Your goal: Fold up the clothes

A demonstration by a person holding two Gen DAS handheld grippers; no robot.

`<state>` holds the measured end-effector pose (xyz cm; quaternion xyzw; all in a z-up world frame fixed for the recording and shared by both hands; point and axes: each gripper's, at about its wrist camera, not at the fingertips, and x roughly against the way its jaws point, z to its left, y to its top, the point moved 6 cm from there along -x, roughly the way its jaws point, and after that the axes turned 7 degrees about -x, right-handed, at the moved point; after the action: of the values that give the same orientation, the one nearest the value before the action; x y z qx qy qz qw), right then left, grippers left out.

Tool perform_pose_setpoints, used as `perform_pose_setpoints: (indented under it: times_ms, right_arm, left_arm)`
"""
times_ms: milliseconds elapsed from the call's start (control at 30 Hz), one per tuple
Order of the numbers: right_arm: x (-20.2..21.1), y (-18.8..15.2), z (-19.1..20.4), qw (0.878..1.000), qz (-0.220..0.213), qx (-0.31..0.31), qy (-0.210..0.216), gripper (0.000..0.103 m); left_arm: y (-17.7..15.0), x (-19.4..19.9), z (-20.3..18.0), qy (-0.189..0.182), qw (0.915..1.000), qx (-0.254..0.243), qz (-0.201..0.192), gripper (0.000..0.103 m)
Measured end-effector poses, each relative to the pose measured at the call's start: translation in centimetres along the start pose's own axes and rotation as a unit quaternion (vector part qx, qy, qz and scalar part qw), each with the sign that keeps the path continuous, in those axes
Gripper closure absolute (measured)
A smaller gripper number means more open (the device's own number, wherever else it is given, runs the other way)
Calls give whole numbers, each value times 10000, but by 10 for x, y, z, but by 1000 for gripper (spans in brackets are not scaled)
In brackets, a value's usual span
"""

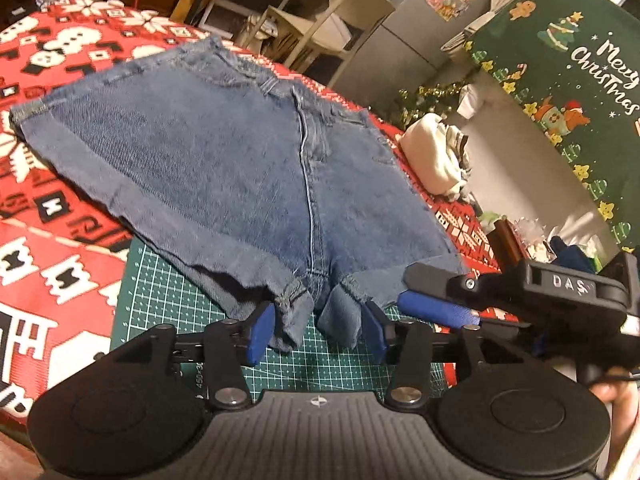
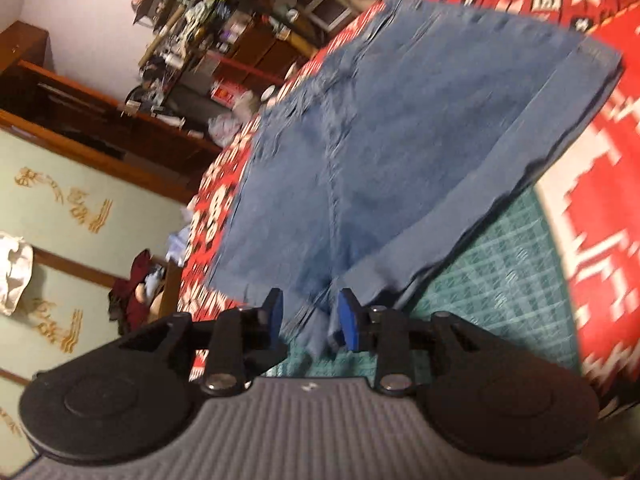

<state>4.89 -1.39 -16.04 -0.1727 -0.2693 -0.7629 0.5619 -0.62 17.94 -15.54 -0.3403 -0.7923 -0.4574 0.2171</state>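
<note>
Left wrist view: denim shorts (image 1: 240,168) lie flat mid-frame on the desk (image 1: 60,240), hems over a green cutting mat (image 1: 168,292). Left hand-held gripper (image 1: 320,330) and right hand-held gripper (image 2: 310,320) both gape around the crotch hems

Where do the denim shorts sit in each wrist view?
Left wrist: denim shorts fill the centre, crotch end nearest the left tool.
Right wrist: shorts fill centre to upper right, blurred, crotch end at the right tool.
Shared landmark: green cutting mat under the near hems.
</note>
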Motion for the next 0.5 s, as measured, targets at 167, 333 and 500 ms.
perform_pose_setpoints:
  times_ms: [167,333,500]
  right_arm:
    - [-7,-13,-1,9999,73,-130,-62,65]
    - [-9,-14,-7,9994,81,-178,-295,63]
    - [-13,-8,-22,9978,-72,-497,-438,62]
  left_arm:
    - [0,-7,9,-196,9986,489,-3,44]
    - [0,-14,18,-404,9942,996,-12,44]
    - [-1,-20,23,-537,9902,1290,-9,52]
